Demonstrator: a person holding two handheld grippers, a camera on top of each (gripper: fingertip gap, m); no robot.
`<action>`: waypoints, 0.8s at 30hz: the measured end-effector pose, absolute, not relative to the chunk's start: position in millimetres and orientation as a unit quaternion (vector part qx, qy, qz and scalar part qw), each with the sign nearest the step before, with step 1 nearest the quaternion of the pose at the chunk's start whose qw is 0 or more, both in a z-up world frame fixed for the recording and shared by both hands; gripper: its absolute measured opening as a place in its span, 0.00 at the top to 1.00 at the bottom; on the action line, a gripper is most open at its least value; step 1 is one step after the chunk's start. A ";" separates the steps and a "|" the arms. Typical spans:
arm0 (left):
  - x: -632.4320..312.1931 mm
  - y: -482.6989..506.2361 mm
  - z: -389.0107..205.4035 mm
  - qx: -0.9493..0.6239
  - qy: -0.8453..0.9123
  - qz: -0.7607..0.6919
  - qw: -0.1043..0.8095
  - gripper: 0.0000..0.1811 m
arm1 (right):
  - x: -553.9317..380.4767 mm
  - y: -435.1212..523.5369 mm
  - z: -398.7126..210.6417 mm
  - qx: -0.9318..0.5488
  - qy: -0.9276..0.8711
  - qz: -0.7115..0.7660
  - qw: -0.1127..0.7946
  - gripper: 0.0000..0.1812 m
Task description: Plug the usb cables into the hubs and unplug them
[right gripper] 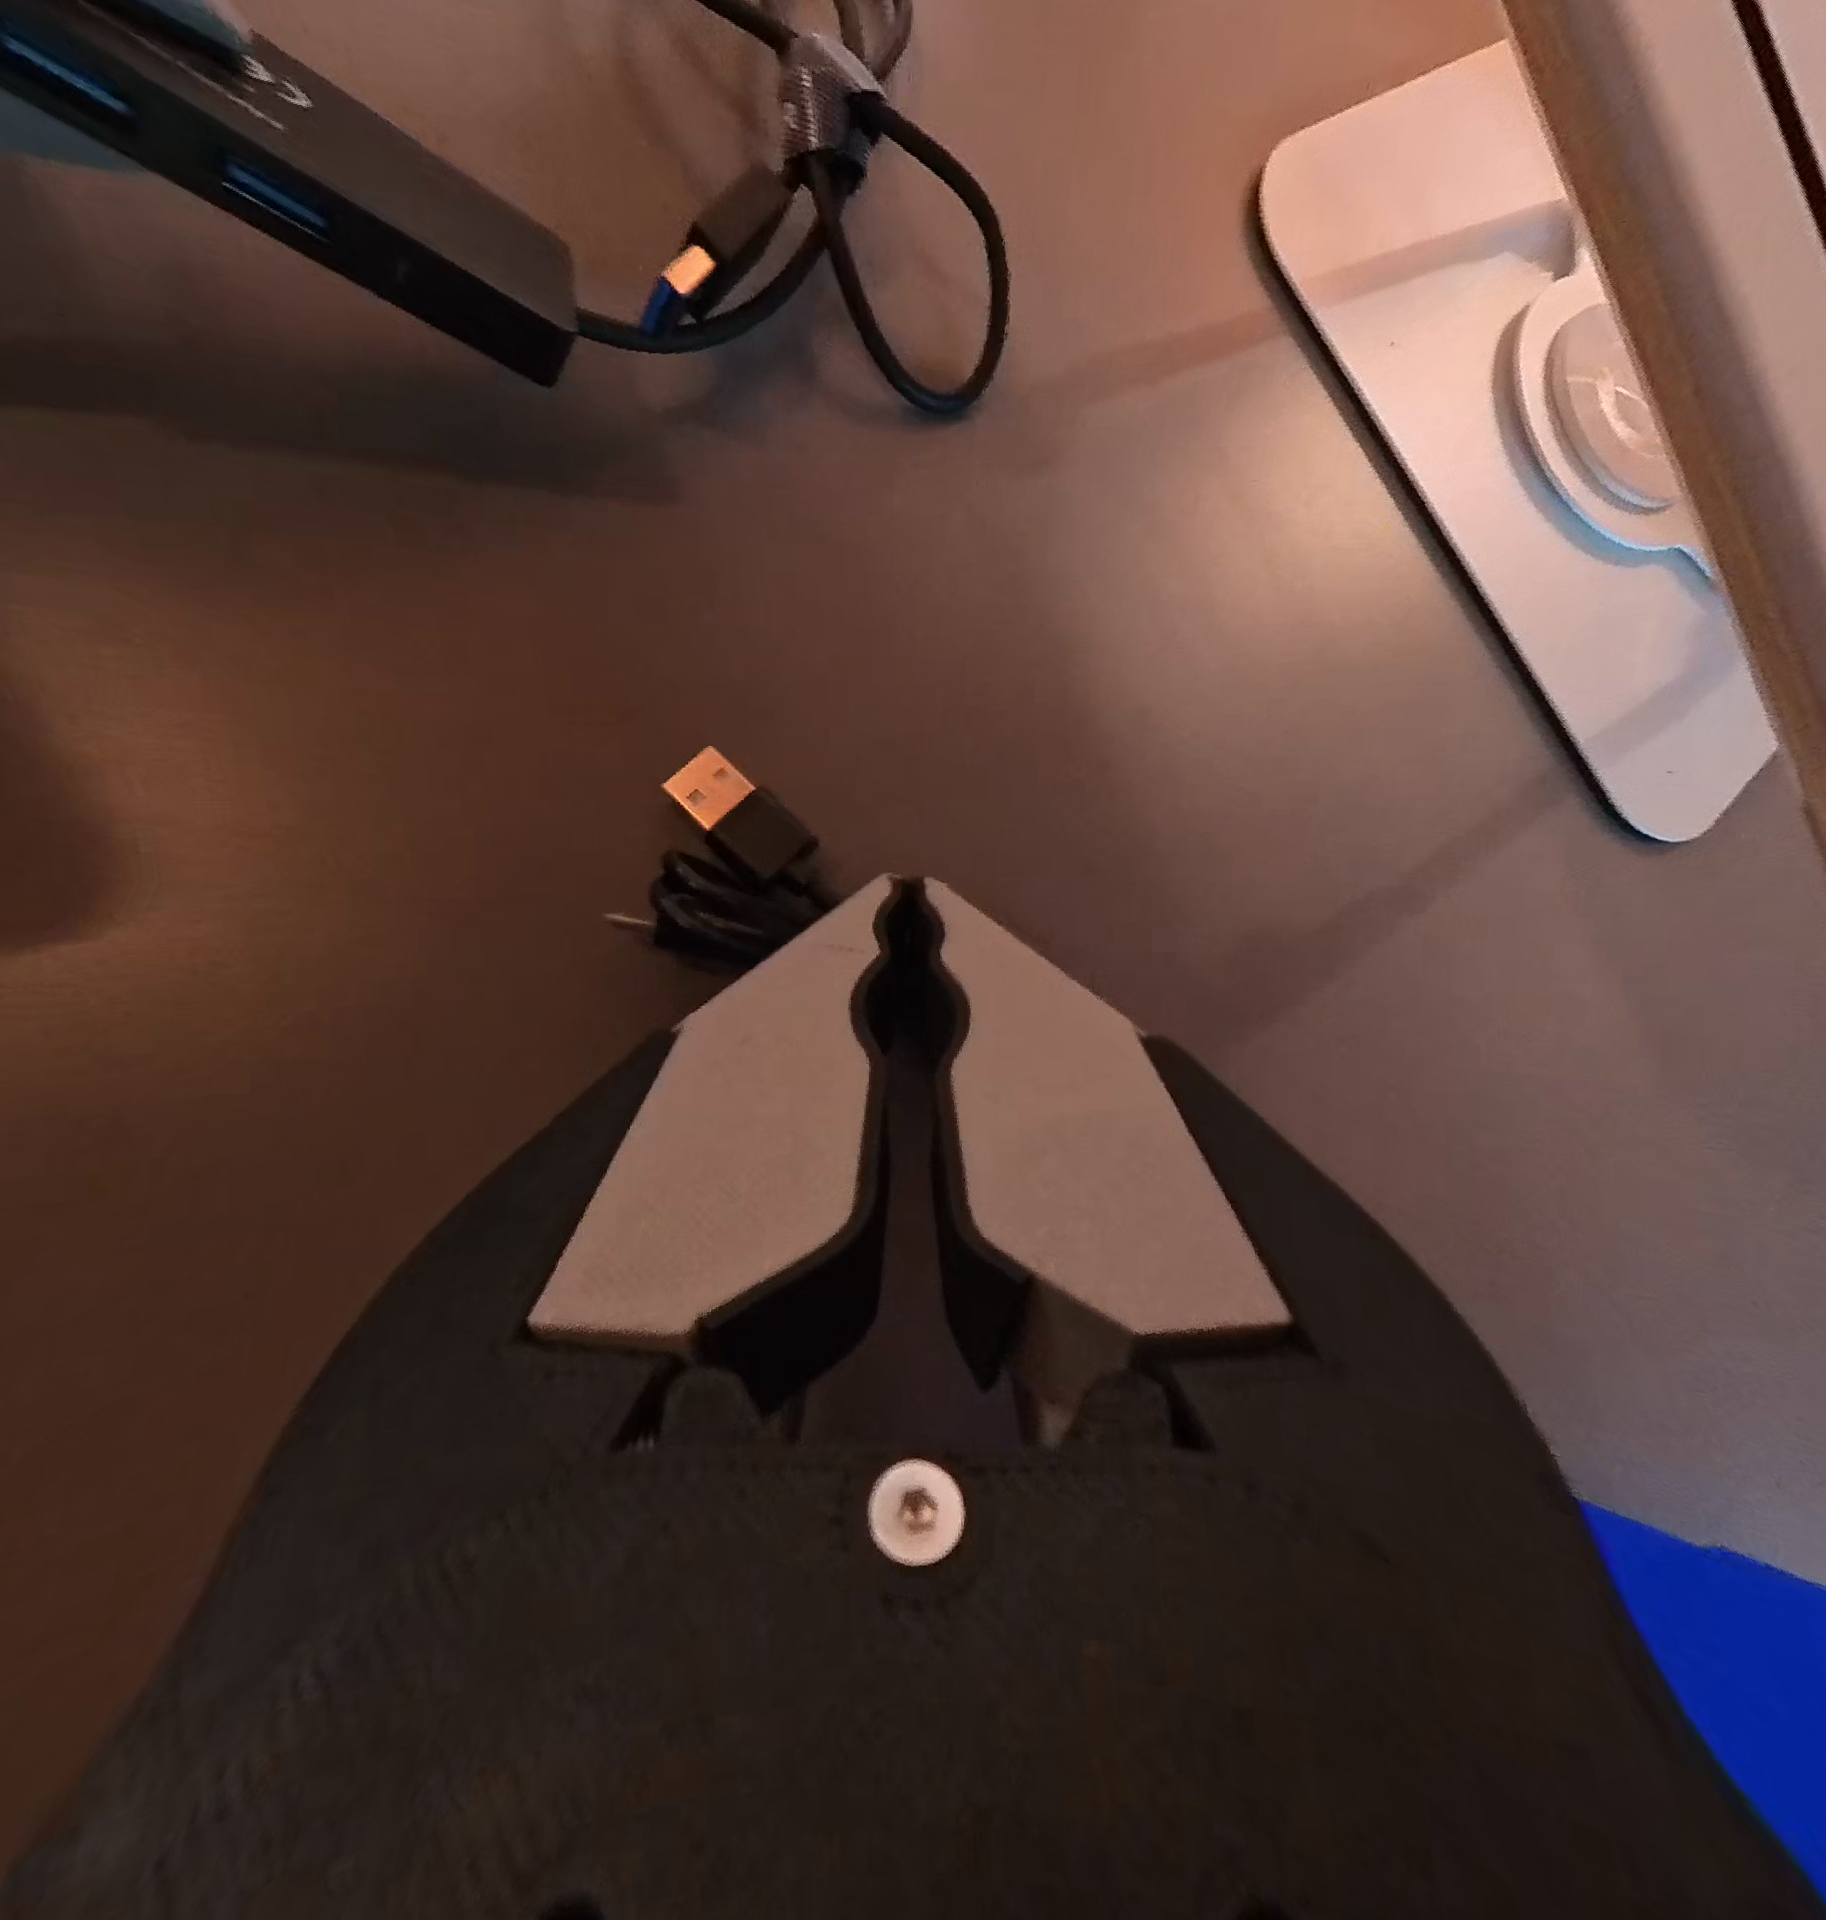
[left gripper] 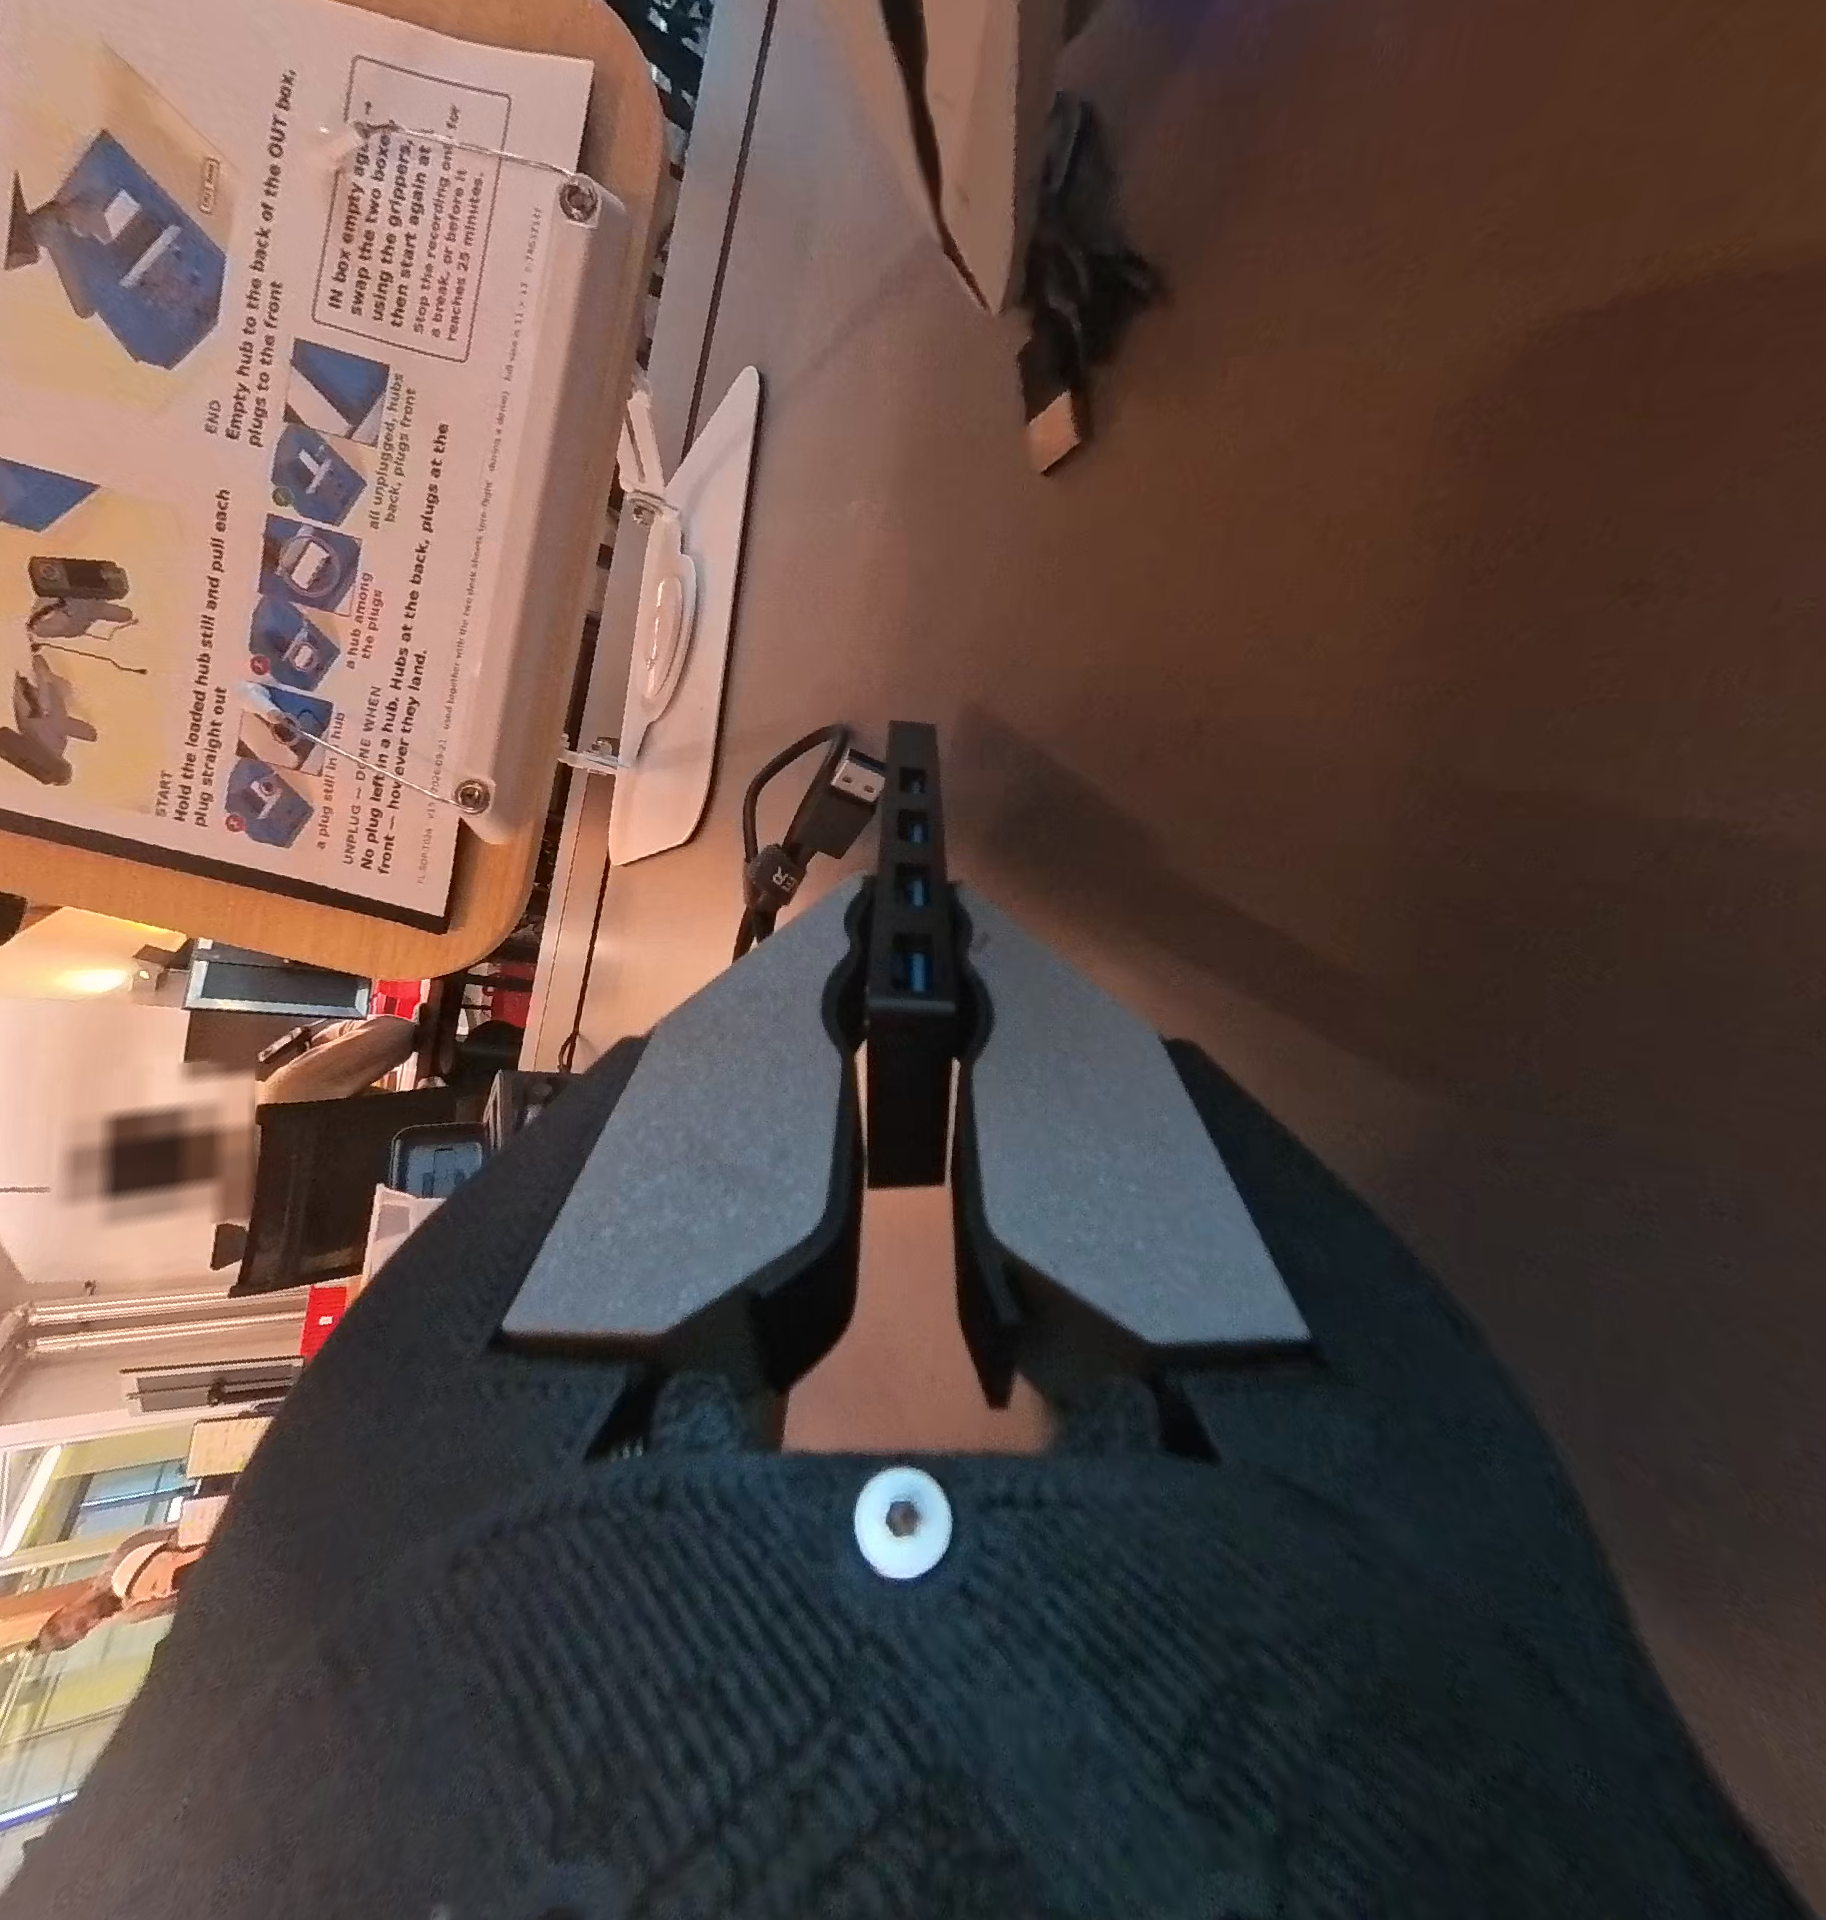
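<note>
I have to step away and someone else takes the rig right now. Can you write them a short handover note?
Left tool: shut on the black hub, held off the table; the ports in view are empty.
Right tool: shut, holding nothing, just behind the loose USB cable lying on the table.
Hub's own cable hangs bundled beside it.
Done: hub picked up.
Left: grip the loose plug, insert it, then pull it out.

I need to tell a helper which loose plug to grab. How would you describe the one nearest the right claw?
On the dark desk, left of the white stand base, a bundled black cable lies just ahead of the right claw. Its plug lies free, unlike the hub cord's plug.
</note>
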State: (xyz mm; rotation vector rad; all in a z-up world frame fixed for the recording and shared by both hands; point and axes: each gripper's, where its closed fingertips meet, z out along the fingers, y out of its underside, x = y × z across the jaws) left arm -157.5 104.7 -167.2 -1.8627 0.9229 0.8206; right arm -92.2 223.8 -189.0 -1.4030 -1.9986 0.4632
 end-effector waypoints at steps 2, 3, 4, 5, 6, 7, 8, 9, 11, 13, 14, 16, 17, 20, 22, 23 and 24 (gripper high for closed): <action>-157.7 104.7 -166.9 -0.749 0.371 0.331 0.438 0.96 | -92.3 214.2 -190.1 -0.525 -0.770 0.190 0.309 1.00; -157.7 104.7 -166.7 -0.749 0.371 0.331 0.439 0.96 | -92.4 208.2 -190.7 -0.518 -0.776 0.198 0.303 1.00; -157.7 104.7 -166.6 -0.749 0.371 0.331 0.439 0.96 | -92.3 202.4 -191.3 -0.510 -0.781 0.204 0.296 1.00; -157.8 104.7 -166.6 -0.749 0.371 0.331 0.439 0.96 | -92.0 195.4 -191.8 -0.501 -0.788 0.212 0.288 1.00; -157.7 104.7 -166.7 -0.749 0.371 0.330 0.439 0.95 | -91.3 187.6 -192.4 -0.491 -0.796 0.222 0.277 1.00; -157.8 104.8 -166.8 -0.749 0.371 0.330 0.438 0.96 | -90.4 180.7 -193.4 -0.482 -0.802 0.229 0.268 1.00; -157.7 104.8 -166.9 -0.749 0.371 0.331 0.438 0.96 | -90.2 176.1 -193.7 -0.475 -0.807 0.232 0.264 1.00; -157.7 104.8 -166.9 -0.749 0.371 0.331 0.438 0.96 | -90.2 172.9 -193.4 -0.469 -0.810 0.233 0.263 1.00; -157.8 104.9 -167.0 -0.749 0.371 0.331 0.438 0.95 | -90.8 167.8 -190.9 -0.461 -0.812 0.243 0.263 1.00; -157.9 104.9 -166.9 -0.749 0.371 0.331 0.438 0.95 | -92.3 167.0 -185.3 -0.461 -0.806 0.257 0.269 1.00; -157.9 104.9 -167.0 -0.749 0.372 0.331 0.438 0.95 | -92.8 168.0 -182.1 -0.462 -0.802 0.263 0.274 1.00; -157.9 105.0 -167.2 -0.749 0.372 0.331 0.437 0.96 | -93.4 172.2 -176.5 -0.467 -0.793 0.269 0.285 1.00; -157.8 105.0 -167.1 -0.749 0.372 0.331 0.437 0.96 | -93.8 175.0 -174.1 -0.470 -0.788 0.270 0.291 1.00; -158.0 105.1 -166.6 -0.749 0.371 0.331 0.438 0.95 | -96.5 184.3 -168.5 -0.481 -0.774 0.268 0.314 1.00; -158.0 105.1 -166.6 -0.748 0.372 0.332 0.438 0.96 | -98.4 194.6 -166.0 -0.494 -0.761 0.257 0.333 1.00; -158.0 105.1 -166.7 -0.748 0.372 0.332 0.438 0.96 | -99.4 202.6 -164.1 -0.503 -0.752 0.245 0.349 1.00; -157.9 105.2 -166.6 -0.748 0.372 0.332 0.437 0.96 | -100.3 213.0 -161.2 -0.511 -0.741 0.227 0.372 1.00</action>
